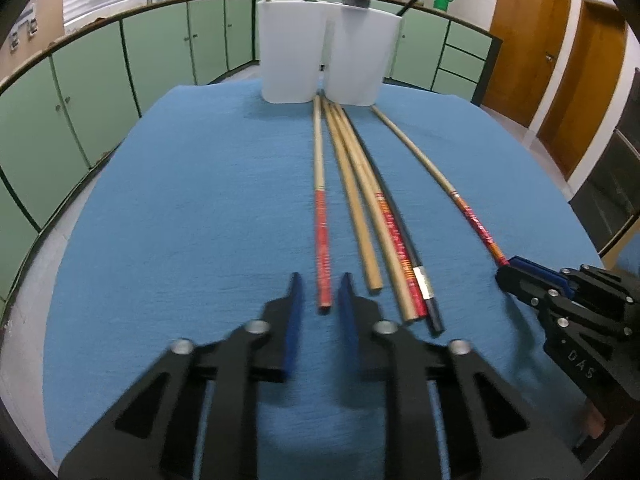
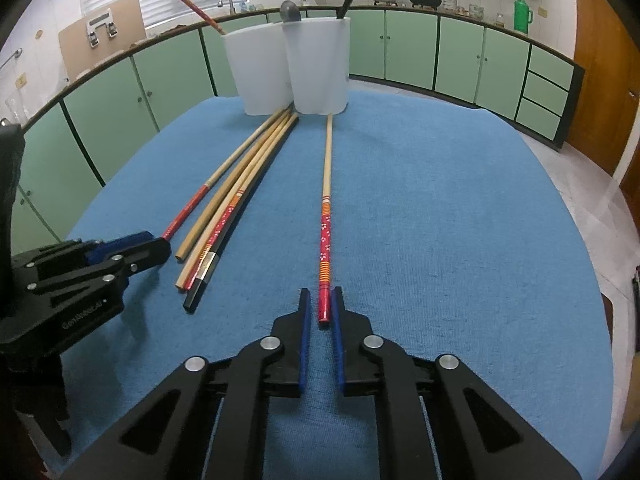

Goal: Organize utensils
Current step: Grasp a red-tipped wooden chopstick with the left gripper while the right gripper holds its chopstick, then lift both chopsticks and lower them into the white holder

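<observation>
Several chopsticks lie lengthwise on the blue cloth (image 1: pixel 180 200), tips toward two white holders (image 1: pixel 288 52) at the far edge. My left gripper (image 1: pixel 319 286) is open, its fingers either side of the near end of a red-handled chopstick (image 1: pixel 322 240). My right gripper (image 2: pixel 321 300) is open around the near end of a separate red flowered chopstick (image 2: pixel 325 240), which lies apart to the right. A bundle of chopsticks (image 2: pixel 224 216) lies between them. The holders (image 2: pixel 292 68) contain a red chopstick, a black one and a grey-headed utensil.
The cloth covers a round table (image 1: pixel 24 320). Green cabinets (image 1: pixel 100 68) ring the room, wooden doors (image 1: pixel 532 40) stand at right. My right gripper shows in the left wrist view (image 1: pixel 508 276); my left gripper shows in the right wrist view (image 2: pixel 160 246).
</observation>
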Available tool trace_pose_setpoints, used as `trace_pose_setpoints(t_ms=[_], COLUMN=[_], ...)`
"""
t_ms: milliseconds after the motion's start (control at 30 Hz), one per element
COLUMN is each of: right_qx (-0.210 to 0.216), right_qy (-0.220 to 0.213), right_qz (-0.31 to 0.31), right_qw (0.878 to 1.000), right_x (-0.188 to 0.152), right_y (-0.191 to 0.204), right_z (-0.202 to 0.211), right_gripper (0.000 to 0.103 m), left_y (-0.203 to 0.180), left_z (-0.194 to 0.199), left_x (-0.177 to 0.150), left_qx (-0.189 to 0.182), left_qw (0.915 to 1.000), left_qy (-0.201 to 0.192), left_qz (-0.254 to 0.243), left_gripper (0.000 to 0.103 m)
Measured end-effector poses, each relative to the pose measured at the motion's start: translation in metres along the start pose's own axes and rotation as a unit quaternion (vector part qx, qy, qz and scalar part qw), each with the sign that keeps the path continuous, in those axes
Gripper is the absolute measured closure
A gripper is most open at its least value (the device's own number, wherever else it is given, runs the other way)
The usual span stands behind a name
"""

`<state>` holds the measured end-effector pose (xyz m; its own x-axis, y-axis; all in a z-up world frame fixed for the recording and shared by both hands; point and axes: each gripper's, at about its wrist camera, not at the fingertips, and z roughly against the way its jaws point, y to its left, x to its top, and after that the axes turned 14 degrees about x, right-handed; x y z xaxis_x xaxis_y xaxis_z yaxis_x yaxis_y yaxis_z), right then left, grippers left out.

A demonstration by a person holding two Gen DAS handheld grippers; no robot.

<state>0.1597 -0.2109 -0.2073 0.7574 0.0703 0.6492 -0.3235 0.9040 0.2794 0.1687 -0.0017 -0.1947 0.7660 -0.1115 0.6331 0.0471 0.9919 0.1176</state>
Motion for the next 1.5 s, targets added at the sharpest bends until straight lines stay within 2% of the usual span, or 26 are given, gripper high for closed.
trace_pose_setpoints(t_ms=[267, 467, 733, 1000, 1233, 1500], right_qx=[0.000, -0.001, 0.000, 0.035, 0.053, 0.067], right_qy=[-0.001, -0.016, -0.067, -0.107, -0.111, -0.098], right_qz=[-0.004, 0.003, 0.029, 0.037, 0.068, 0.101], right_qw=[1.000, 1.000, 0.997, 0.993, 0.990, 0.988], right_x=[0.001, 0.010, 0.049, 0.089, 0.130, 0.172], right_y=[-0.004, -0.005, 0.005, 0.008, 0.019, 0.029], right_z=[0.006, 0.030, 0.082, 0.121, 0.130, 0.128], right_gripper=[0.097, 0.097, 0.098, 0.098, 0.098, 0.098], left_y=[0.006, 0.019, 0.036, 0.042, 0.038, 0.037], left_z=[0.006, 0.042, 0.098, 0.135, 0.147, 0.155], left_x=[0.000, 0.010, 0.041, 0.079, 0.109, 0.128], left_qx=[-0.007, -0.006, -0.012, -0.024, -0.032, -0.045], left_qw=[0.9999, 0.9988, 0.9929, 0.9835, 0.9771, 0.9747], left_qy=[-0.009, -0.048, -0.118, -0.179, -0.210, -0.218], left_qz=[0.013, -0.001, 0.004, -0.001, -0.017, -0.022], left_gripper=[0.098, 0.098, 0.098, 0.098, 0.098, 0.098])
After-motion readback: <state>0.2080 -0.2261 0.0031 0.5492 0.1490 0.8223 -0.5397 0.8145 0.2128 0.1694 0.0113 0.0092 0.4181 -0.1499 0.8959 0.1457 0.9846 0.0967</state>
